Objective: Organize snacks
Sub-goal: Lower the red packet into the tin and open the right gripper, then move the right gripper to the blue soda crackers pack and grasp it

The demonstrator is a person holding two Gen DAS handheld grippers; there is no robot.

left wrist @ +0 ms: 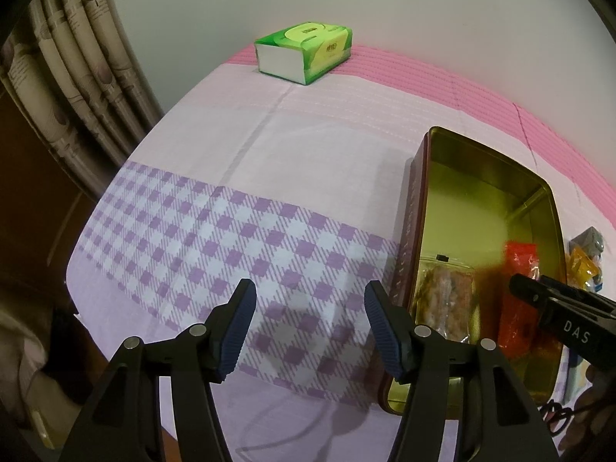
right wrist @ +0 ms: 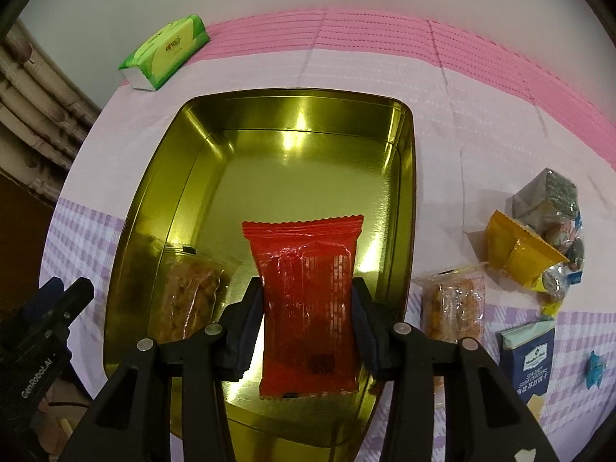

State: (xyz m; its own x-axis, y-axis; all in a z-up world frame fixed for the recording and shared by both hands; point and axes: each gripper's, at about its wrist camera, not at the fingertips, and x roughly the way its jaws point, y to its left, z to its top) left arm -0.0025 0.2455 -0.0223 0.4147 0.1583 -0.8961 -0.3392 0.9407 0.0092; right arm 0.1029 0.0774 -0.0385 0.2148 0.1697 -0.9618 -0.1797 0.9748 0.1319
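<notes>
The right gripper (right wrist: 308, 323) is pinching the red packet (right wrist: 306, 300) over the open tin (right wrist: 154, 200), where a clear snack pack (right wrist: 188, 292) is already lying at the left. The left gripper (left wrist: 310, 327) is hanging spread and empty, jaws parting, beside the tin. Released crooked, the packet could be landing on that pack or the rim; the pile (right wrist: 546, 238) at the right is blurring together.
</notes>
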